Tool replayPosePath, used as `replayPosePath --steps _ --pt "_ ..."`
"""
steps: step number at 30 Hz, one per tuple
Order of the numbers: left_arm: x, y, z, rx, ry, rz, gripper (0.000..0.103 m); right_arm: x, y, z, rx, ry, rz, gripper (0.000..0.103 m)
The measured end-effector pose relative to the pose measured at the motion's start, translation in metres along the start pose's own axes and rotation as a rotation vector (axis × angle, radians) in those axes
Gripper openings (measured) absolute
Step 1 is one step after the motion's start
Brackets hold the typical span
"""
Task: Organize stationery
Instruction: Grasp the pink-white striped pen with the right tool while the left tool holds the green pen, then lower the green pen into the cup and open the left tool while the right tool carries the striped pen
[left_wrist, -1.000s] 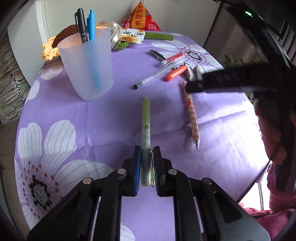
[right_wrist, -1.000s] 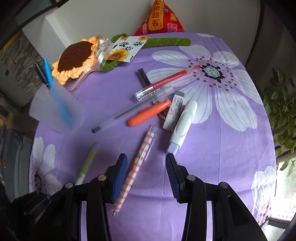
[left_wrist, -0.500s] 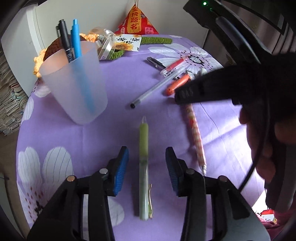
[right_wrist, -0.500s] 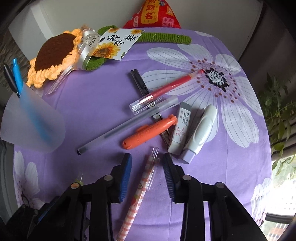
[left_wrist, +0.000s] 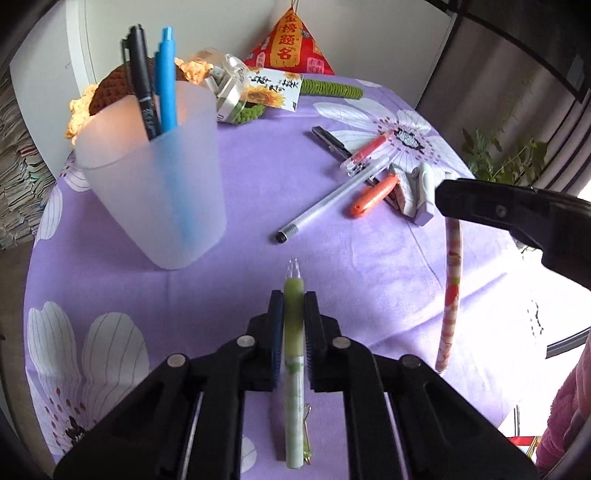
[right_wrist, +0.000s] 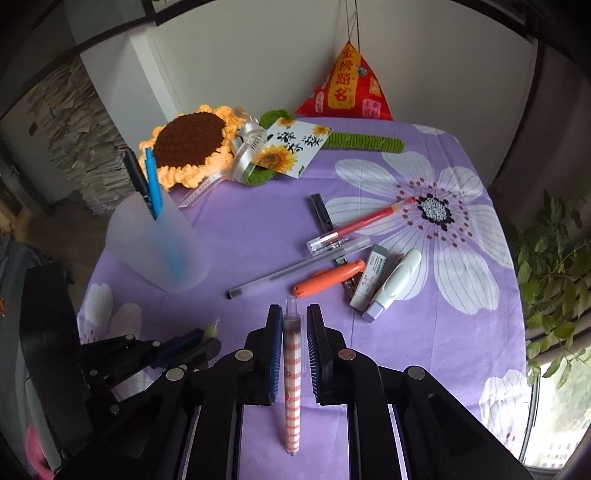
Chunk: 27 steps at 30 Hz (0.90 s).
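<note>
My left gripper is shut on a green pen, lifted above the purple cloth, tip pointing away. My right gripper is shut on an orange-checked pen, also lifted; this pen shows hanging from the right gripper in the left wrist view. A frosted cup holding a black and a blue pen stands to the far left; it also shows in the right wrist view. A grey pen, orange cutter, red pen, eraser and correction tape lie ahead.
A crochet sunflower, a sunflower card, a green crochet stem and a red pyramid pouch sit at the table's far edge. A black clip lies under the pens. A potted plant stands to the right.
My left gripper, open half a second ago, has closed on the green pen again and lifted it. My right gripper has closed on the checked pen and raised it off the cloth.
</note>
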<state>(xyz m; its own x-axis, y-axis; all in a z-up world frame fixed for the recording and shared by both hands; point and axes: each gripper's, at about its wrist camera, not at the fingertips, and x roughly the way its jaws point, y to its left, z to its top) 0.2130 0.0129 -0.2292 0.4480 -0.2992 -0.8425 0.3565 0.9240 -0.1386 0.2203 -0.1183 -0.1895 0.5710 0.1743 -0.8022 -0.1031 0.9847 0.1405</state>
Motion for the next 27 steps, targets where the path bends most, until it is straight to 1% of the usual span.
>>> replayPosePath --steps 8,13,19,23,27 --pt "-0.048 0.002 0.000 -0.039 -0.121 -0.025 0.008 -0.028 0.003 -0.001 -0.010 -0.101 0.048 0.014" --pt "-0.069 0.000 0.001 -0.045 -0.172 -0.014 0.008 -0.037 0.010 0.000 -0.024 -0.137 0.065 0.014" --pt "-0.093 -0.003 0.006 -0.025 -0.233 -0.010 0.008 -0.046 0.012 -0.002 -0.034 -0.161 0.074 0.014" --pt "-0.108 -0.001 0.018 -0.015 -0.277 0.010 0.008 -0.050 0.011 -0.002 -0.032 -0.173 0.073 0.014" --pt "-0.127 0.007 0.039 -0.025 -0.329 0.042 0.008 -0.052 0.010 -0.003 -0.031 -0.178 0.074 0.014"
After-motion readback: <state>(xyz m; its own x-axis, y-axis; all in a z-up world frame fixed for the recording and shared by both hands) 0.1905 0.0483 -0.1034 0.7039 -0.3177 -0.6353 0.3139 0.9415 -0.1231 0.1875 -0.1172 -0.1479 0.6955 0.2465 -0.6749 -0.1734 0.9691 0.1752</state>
